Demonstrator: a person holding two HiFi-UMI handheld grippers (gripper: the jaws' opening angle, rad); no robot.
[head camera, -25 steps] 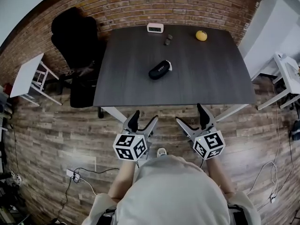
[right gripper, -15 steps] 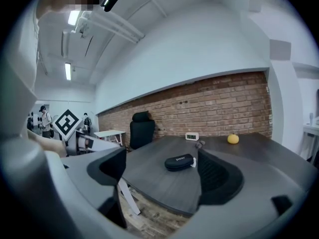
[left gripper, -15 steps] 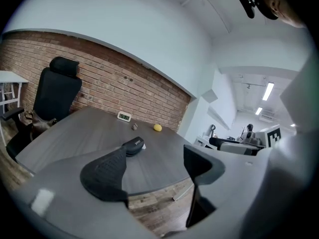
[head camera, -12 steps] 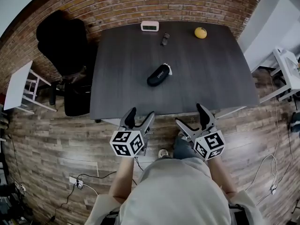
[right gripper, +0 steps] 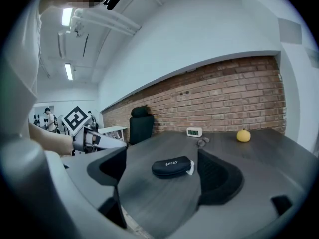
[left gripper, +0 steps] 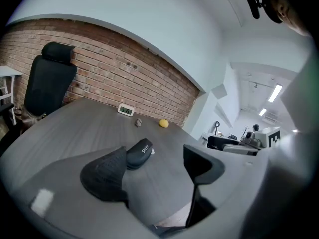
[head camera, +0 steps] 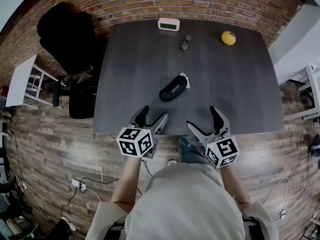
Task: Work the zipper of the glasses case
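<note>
A brick wall (head camera: 200, 1) backs the room, and in front of it stands a broad dark counter (head camera: 225, 84) with a matte, grey wood grain that looks smooth enough to let things slide. A black padded office chair (head camera: 65, 34) sits off its left side. At the near edge the person holds the left claw (head camera: 153, 115) and the right claw (head camera: 202, 118) side by side, both with jaws wide apart and nothing between them, well short of the work. The glasses case (head camera: 173, 88) lies flat near the middle of the counter, angled with one end toward the far right. It is a black, rounded, oblong shell with pale lettering on top. I judge it light and fairly stiff under a cloth-like skin, so it should stand a firm pinch but would skid if pushed from one side only. One claw across its narrow width would likely steady it while the other takes the zipper tab, which I cannot make out from here. Along the far edge sit a small white clock (head camera: 168, 24), a round yellow ball or fruit (head camera: 228, 37) and a little dark object (head camera: 185, 42). A white scrap (head camera: 184, 77) touches the case's far end.
</note>
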